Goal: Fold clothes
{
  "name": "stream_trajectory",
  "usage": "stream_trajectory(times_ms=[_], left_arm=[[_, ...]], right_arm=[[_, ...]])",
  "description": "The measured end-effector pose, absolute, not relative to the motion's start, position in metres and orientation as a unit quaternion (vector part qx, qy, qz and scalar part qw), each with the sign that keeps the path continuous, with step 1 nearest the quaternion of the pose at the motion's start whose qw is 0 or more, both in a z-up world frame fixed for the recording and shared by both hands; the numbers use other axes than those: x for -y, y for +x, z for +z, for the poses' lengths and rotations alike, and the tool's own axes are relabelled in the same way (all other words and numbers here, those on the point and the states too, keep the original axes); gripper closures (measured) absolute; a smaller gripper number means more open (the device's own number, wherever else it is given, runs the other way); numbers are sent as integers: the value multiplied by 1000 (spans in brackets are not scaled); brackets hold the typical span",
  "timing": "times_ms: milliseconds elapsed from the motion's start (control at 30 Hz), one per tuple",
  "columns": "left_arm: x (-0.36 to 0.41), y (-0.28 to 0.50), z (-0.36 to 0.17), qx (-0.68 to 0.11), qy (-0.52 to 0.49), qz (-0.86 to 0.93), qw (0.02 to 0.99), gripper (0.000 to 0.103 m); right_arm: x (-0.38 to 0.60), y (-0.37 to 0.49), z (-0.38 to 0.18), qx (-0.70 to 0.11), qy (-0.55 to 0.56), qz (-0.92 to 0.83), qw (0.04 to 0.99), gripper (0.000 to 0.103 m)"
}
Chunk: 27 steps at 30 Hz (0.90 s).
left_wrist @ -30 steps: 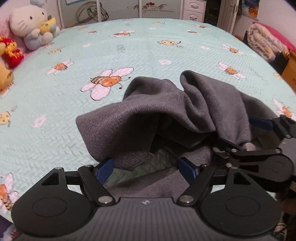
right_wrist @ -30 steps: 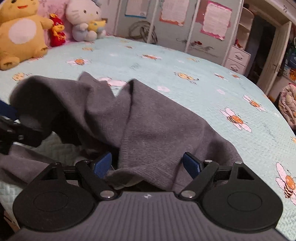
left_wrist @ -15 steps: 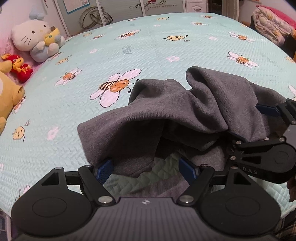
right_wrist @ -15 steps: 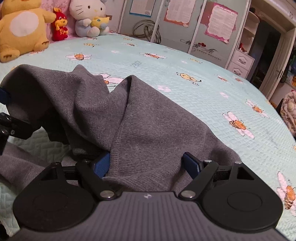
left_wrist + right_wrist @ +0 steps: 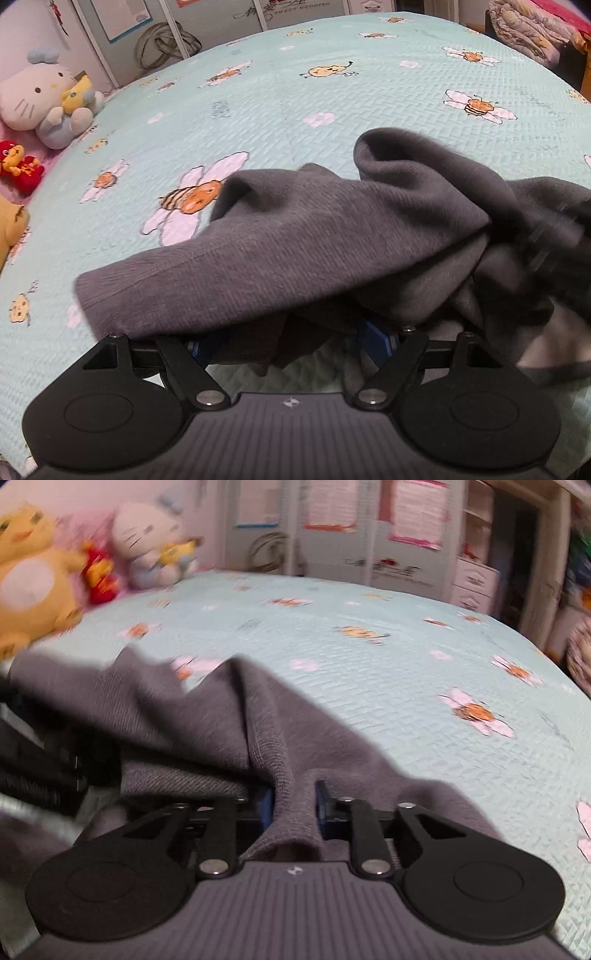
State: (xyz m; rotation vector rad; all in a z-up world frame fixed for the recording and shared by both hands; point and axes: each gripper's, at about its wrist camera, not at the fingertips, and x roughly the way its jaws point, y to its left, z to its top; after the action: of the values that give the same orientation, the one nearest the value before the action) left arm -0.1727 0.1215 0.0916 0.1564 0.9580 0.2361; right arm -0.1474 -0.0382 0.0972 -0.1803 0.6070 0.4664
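Right gripper (image 5: 293,806) closing, pinching a grey sweater (image 5: 207,716) fold; left gripper (image 5: 291,341) wide open (fabric draped over its fingers).

Right gripper (image 5: 293,808): pitched downward over the bed, jaws closing, blue pads drawn close together and pinching a bunched fold of the grey garment (image 5: 207,720) between them. Left gripper (image 5: 291,341): pitched more steeply downward, jaws standing wide apart; grey cloth drapes over both fingertips, with no pad pressing on it. Right-wrist view blurred.
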Motion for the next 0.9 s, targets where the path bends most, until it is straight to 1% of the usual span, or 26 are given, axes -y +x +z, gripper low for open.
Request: stream_trajectory(times_ms=[67, 133, 333, 367, 400, 433, 467, 500, 567, 600, 667, 700, 733, 767, 867, 900], left_arm=[[-118, -168, 90, -458, 80, 117, 877, 21], [-112, -166, 88, -453, 85, 115, 880, 20], [-91, -154, 73, -443, 139, 110, 879, 20], [-89, -150, 72, -438, 148, 108, 880, 22], [-86, -146, 71, -433, 156, 106, 881, 23], [-84, -142, 71, -428, 163, 104, 883, 26], [-82, -139, 70, -423, 171, 102, 884, 30], [-79, -135, 70, -418, 176, 99, 886, 32], [-72, -126, 69, -409, 189, 90, 888, 44], [-67, -120, 69, -406, 197, 86, 888, 47], [-56, -108, 66, -404, 213, 79, 886, 59], [-50, -102, 64, -404, 219, 77, 885, 62], [-43, -95, 62, -405, 226, 74, 883, 69], [-35, -89, 59, -409, 230, 63, 881, 85], [-17, -75, 49, -422, 247, 41, 871, 86], [-13, -72, 46, -420, 257, 46, 869, 86]], right_arm=[[65, -134, 104, -291, -56, 178, 939, 89], [90, -121, 106, -305, -34, 147, 940, 89], [106, -119, 109, -351, -70, 110, 927, 88], [107, -120, 112, -357, -71, 104, 926, 86], [105, -121, 114, -366, -78, 100, 922, 82], [101, -123, 118, -373, -85, 96, 919, 79], [100, -127, 124, -371, -82, 97, 920, 72], [101, -131, 131, -367, -79, 99, 922, 61], [104, -139, 145, -349, -85, 99, 928, 49], [106, -142, 153, -337, -86, 95, 933, 45], [112, -147, 168, -319, -85, 85, 940, 40], [116, -148, 174, -311, -83, 79, 944, 40], [120, -149, 179, -305, -80, 73, 946, 40], [124, -150, 184, -298, -77, 67, 949, 39], [142, -138, 192, -296, -49, 49, 953, 33], [147, -134, 193, -299, -39, 43, 952, 33]])
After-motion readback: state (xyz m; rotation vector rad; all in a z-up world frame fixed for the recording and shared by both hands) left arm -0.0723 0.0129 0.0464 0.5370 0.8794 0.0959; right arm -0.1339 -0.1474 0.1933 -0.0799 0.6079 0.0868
